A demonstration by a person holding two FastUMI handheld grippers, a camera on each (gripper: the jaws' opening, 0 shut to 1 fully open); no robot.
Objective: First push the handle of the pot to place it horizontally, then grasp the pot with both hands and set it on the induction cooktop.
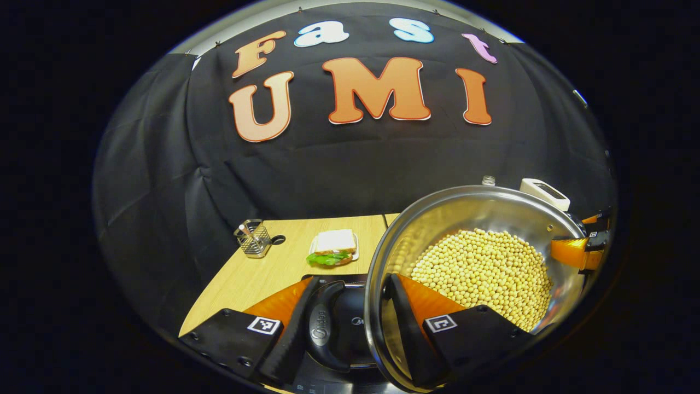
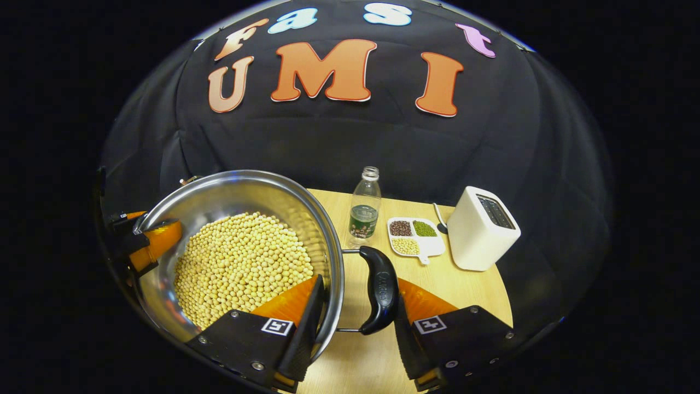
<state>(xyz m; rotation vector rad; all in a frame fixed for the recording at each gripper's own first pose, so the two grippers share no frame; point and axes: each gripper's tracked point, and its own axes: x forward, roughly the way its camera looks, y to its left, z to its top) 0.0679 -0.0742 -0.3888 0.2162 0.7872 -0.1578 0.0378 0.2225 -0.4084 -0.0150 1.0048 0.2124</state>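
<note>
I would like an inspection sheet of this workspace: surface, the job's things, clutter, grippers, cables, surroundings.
Surface: light wooden table.
Job's things: steel pot filled with yellow beans; its black handles lie level on both sides. A dark appliance, probably the induction cooktop, lies below the pot.
Clutter: white toaster, plastic bottle, divided dish of beans, sandwich, wire basket.
Grippers: left gripper straddles one handle and the rim, one finger inside the pot; right gripper likewise on the opposite side. Firm contact unclear.
Cables: nothing seen.
Surroundings: black cloth wall.
</note>
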